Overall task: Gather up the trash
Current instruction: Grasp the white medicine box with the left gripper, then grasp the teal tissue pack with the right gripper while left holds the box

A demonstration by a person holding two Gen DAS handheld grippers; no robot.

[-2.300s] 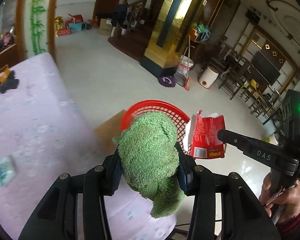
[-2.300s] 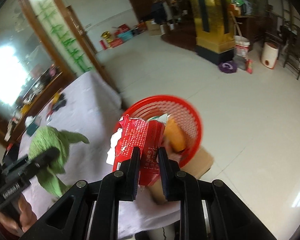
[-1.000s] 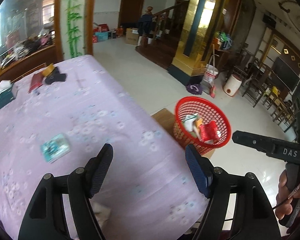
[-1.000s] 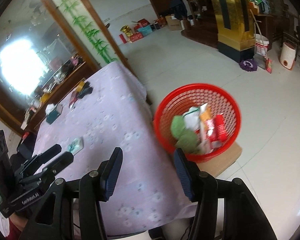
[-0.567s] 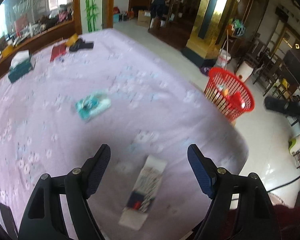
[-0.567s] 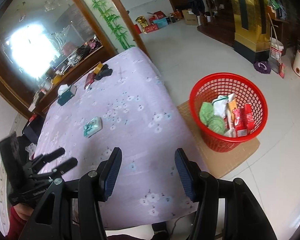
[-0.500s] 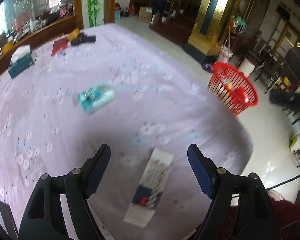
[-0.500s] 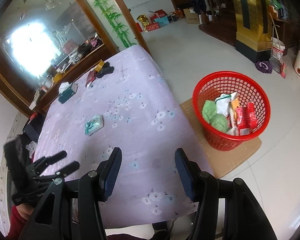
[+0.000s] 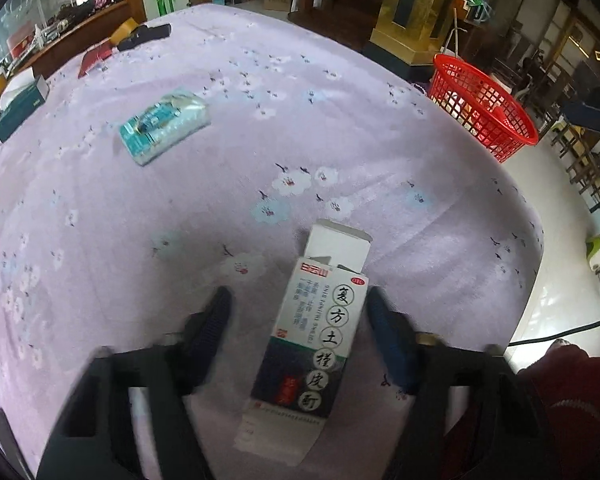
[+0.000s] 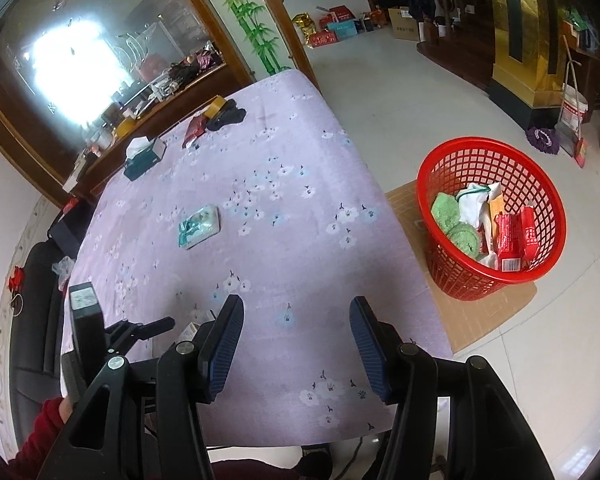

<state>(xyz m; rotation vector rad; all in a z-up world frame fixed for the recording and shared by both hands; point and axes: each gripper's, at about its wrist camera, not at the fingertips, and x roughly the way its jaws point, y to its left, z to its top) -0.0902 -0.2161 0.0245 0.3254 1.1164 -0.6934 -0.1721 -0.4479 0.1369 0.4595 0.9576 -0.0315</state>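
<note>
A medicine box [image 9: 320, 336], white and dark with Chinese print and its end flap open, lies on the lilac flowered tablecloth [image 9: 340, 128]. My left gripper [image 9: 299, 294] points steeply down over it. Its jaws are closing with the box between them; the left pad [image 9: 216, 316] stands clear of the box. The right wrist view shows that gripper [image 10: 156, 326] low at the table's near left corner. My right gripper [image 10: 296, 302] hangs open and empty above the table's near edge. The red basket [image 10: 488, 142] on the floor holds green cloths, red packets and paper.
A teal tissue pack [image 9: 164, 124] lies mid-table. A dark tissue box [image 9: 20, 104], a red wallet [image 9: 94, 58] and black items sit at the far side. The basket [image 9: 480, 108] stands on a cardboard mat [image 10: 492, 320] past the table's right edge.
The left gripper has sunk onto the table around the medicine box and its jaws have narrowed. The right gripper has drifted from the basket side to over the table, still open.
</note>
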